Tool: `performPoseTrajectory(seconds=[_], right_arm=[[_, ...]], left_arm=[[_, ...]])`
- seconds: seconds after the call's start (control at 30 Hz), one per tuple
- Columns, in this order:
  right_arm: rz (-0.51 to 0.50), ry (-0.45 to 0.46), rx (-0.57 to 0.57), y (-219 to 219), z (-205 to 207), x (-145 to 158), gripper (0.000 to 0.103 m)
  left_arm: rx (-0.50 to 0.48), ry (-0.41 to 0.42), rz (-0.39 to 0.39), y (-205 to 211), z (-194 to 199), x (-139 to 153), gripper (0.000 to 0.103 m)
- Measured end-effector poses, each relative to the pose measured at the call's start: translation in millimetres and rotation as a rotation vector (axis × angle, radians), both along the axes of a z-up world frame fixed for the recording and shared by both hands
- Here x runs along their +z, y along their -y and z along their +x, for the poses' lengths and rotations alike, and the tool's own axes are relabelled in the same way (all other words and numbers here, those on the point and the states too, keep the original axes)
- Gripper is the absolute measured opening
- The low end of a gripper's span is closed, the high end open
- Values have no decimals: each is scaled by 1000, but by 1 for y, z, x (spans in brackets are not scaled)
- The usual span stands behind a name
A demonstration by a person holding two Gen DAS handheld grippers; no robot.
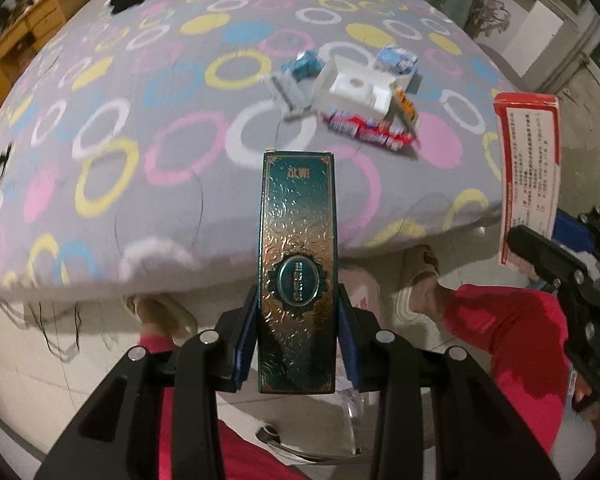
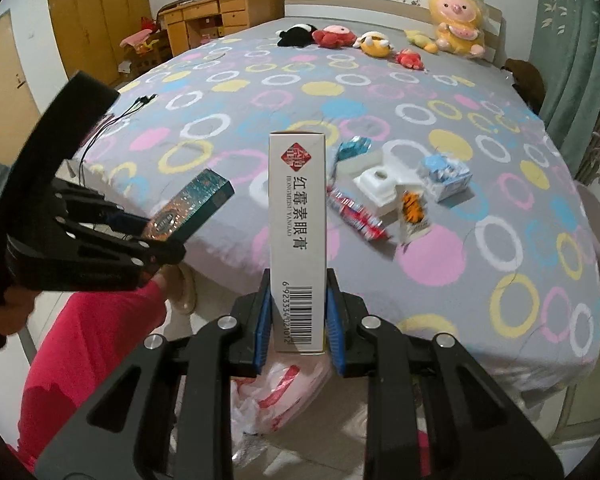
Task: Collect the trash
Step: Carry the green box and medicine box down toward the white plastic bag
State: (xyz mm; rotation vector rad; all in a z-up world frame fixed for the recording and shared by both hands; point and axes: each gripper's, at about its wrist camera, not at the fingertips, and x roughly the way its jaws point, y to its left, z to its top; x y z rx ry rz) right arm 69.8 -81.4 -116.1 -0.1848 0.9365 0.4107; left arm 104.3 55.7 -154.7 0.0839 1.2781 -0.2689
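My left gripper (image 1: 298,336) is shut on a teal and gold box (image 1: 298,264), held above the floor in front of the bed edge; it also shows in the right wrist view (image 2: 188,210). My right gripper (image 2: 298,316) is shut on a white and red medicine box (image 2: 298,232), also seen at the right in the left wrist view (image 1: 528,176). A white and red plastic bag (image 2: 284,392) lies on the floor below the right gripper. More trash lies on the bed: a white foam insert (image 2: 376,186), a red wrapper (image 2: 356,214), a tiger packet (image 2: 414,212), a blue-white carton (image 2: 446,174), a blue wrapper (image 2: 352,148).
The bed (image 2: 460,264) has a grey sheet with coloured rings. Plush toys (image 2: 456,20) line the headboard. Cables (image 2: 116,120) lie at the bed's left edge. A wooden desk (image 2: 220,12) and wardrobe (image 2: 96,12) stand behind. The person's red-clad legs (image 1: 512,340) are below.
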Motion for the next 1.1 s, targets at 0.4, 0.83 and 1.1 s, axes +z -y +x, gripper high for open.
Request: performPoseTrajectory(seconds=[0.4,0.83,1.1], right_arm=[[-37,-96,13,-28,-42,-60,24],[-65,-206,-40,-28,-33,-112,24],[-72,-277,-37,-24,-23,-146,24]], left_arm=[[83,-67,6,-12,-36,-64,35],[79,-136,29,-4,-29,-120,35],[92,-213,39,1,-28,-158,35]])
